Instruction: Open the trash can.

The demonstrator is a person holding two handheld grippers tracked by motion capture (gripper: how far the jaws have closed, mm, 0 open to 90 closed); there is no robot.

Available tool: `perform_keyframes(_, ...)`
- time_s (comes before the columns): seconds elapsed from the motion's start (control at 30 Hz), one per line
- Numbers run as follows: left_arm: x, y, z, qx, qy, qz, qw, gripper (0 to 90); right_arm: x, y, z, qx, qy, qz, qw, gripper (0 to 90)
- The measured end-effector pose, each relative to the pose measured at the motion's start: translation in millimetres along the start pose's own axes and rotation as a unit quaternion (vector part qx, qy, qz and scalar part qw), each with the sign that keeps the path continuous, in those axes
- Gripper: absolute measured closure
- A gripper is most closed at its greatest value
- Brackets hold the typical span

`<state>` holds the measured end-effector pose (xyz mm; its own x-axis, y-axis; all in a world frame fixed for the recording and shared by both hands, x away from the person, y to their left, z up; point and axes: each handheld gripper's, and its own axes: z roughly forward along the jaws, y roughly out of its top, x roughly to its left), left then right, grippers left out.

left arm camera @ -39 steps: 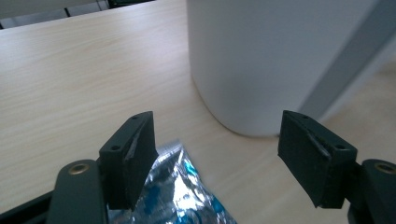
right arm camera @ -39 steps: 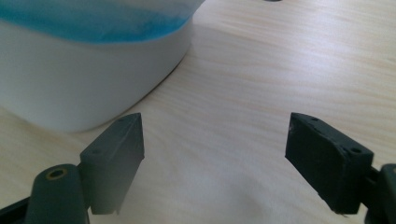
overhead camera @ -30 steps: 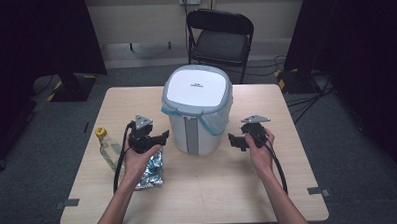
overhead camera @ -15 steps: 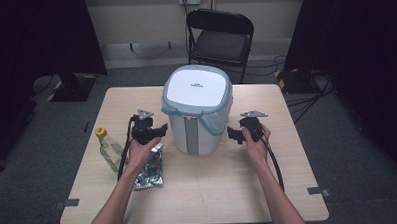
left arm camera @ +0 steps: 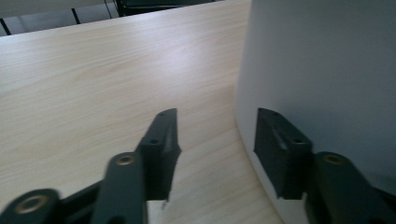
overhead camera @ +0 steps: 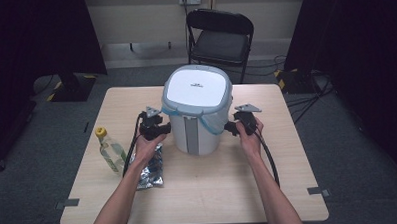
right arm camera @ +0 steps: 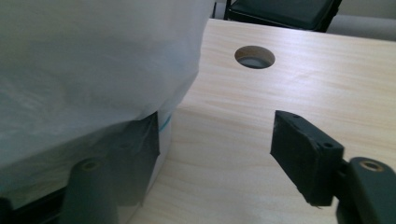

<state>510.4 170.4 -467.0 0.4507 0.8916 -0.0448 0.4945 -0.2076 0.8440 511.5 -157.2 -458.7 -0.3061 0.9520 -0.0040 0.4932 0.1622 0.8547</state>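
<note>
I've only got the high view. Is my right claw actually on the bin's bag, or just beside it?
Observer: The right claw straddles the bag at its hanging edge: one jaw behind the film, one outside. The jaws have just been closing but are not pinching yet.
Operator: And the left claw?
Observer: The left claw has also just been closing, with nothing between its jaws. One jaw lies close against the bin wall, the other over the table.
Operator: Anything beyond the right one?
Observer: A round hole in the tabletop.
</note>
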Motion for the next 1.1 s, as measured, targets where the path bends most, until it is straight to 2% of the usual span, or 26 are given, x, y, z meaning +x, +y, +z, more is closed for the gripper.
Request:
perform_keyframes(0.07, -2.5, 0.4, -0.8, -0.001, 0.0, 0.007, 1.0, 60.9, 0.3, 1.8, -0.7, -0.002, 0.004, -0.006, 1.0, 39.7)
perform_keyframes(0.1, -7.3, 1.6, -1.6, 0.002, 0.005, 0.016, 0.9999, 65.2, 0.4, 3.0, -0.8, -0.002, 0.009, -0.016, 0.9998, 43.6)
perform_keyframes(0.13, -7.3, 1.6, -1.6, 0.002, 0.005, 0.016, 0.9999, 67.7, 0.4, 3.0, -0.8, -0.002, 0.009, -0.016, 0.9998, 43.6)
perform_keyframes(0.17, -11.6, 1.9, -3.2, 0.009, -0.001, 0.025, 0.9996, 71.4, 1.9, 4.2, -2.2, -0.006, 0.014, -0.028, 0.9995, 53.0)
perform_keyframes(0.2, -11.6, 1.9, -3.2, 0.009, -0.001, 0.025, 0.9996, 73.7, 1.9, 4.2, -2.2, -0.006, 0.014, -0.028, 0.9995, 53.0)
perform_keyframes(0.23, -17.6, 1.9, -5.2, 0.01, -0.003, 0.036, 0.9993, 76.2, 3.6, 4.4, -5.1, -0.013, 0.027, -0.032, 0.999, 63.0)
perform_keyframes(0.3, -20.7, 3.1, -8.3, 0.02, -0.002, 0.036, 0.9992, 77.4, 3.7, 4.0, -7.5, -0.018, 0.032, -0.033, 0.9988, 66.3)
perform_keyframes(0.37, -24.3, 2.6, -12.2, 0.03, -0.001, 0.049, 0.9983, 78.4, 0.8, 3.3, -9.5, -0.02, 0.044, -0.019, 0.9987, 66.4)
perform_keyframes(0.43, -29.1, 0.8, -13.7, 0.021, -0.004, 0.046, 0.9987, 79.0, -0.7, 2.6, -10.5, -0.022, 0.051, -0.015, 0.9983, 66.8)
perform_keyframes(0.5, -35.5, -1.4, -17.5, 0.021, -0.008, 0.052, 0.9984, 81.9, 0.4, 2.1, -16.6, -0.025, 0.056, -0.03, 0.9977, 77.4)
perform_keyframes(0.53, -35.5, -1.4, -17.5, 0.021, -0.008, 0.052, 0.9984, 81.9, 0.4, 2.1, -16.6, -0.025, 0.056, -0.03, 0.9977, 77.4)
perform_keyframes(0.57, -35.8, -3.3, -23.0, 0.035, -0.017, 0.059, 0.9975, 83.2, 2.4, 0.3, -20.9, -0.026, 0.054, -0.033, 0.9977, 78.3)
perform_keyframes(0.6, -38.4, -6.4, -23.7, 0.019, -0.022, 0.048, 0.9984, 83.1, 2.2, -1.2, -22.5, -0.028, 0.056, -0.033, 0.9975, 78.3)
perform_keyframes(0.63, -38.6, -7.3, -25.7, 0.023, -0.025, 0.057, 0.9978, 83.1, 1.3, -4.3, -25.9, -0.03, 0.06, -0.031, 0.9973, 78.3)
perform_keyframes(0.7, -40.5, -9.8, -29.7, 0.025, -0.032, 0.058, 0.9975, 83.1, 1.3, -8.3, -30.5, -0.034, 0.065, -0.025, 0.997, 78.3)
perform_keyframes(0.8, -45.3, -13.4, -36.9, 0.026, -0.039, 0.057, 0.9973, 83.1, 1.8, -11.9, -37.4, -0.033, 0.068, -0.029, 0.9968, 78.3)
perform_keyframes(0.83, -47.3, -15.8, -39.3, 0.023, -0.04, 0.048, 0.9977, 83.1, 2.5, -13.4, -39.9, -0.032, 0.067, -0.029, 0.9968, 78.3)
perform_keyframes(0.87, -47.3, -15.8, -39.3, 0.023, -0.04, 0.048, 0.9977, 83.1, 2.5, -13.4, -39.9, -0.032, 0.067, -0.029, 0.9968, 78.3)
perform_keyframes(0.97, -51.1, -25.1, -49.4, 0.015, -0.057, 0.036, 0.9976, 83.0, 4.9, -20.1, -52.3, -0.03, 0.069, -0.035, 0.9965, 78.2)
perform_keyframes(1.07, -53.7, -29.1, -55.0, 0.014, -0.06, 0.042, 0.9973, 81.2, 6.3, -22.6, -57.8, -0.028, 0.069, -0.042, 0.9963, 77.4)
perform_keyframes(1.1, -55.3, -32.2, -60.9, 0.017, -0.064, 0.04, 0.997, 79.7, 8.3, -25.8, -64.8, -0.024, 0.07, -0.042, 0.9964, 76.5)
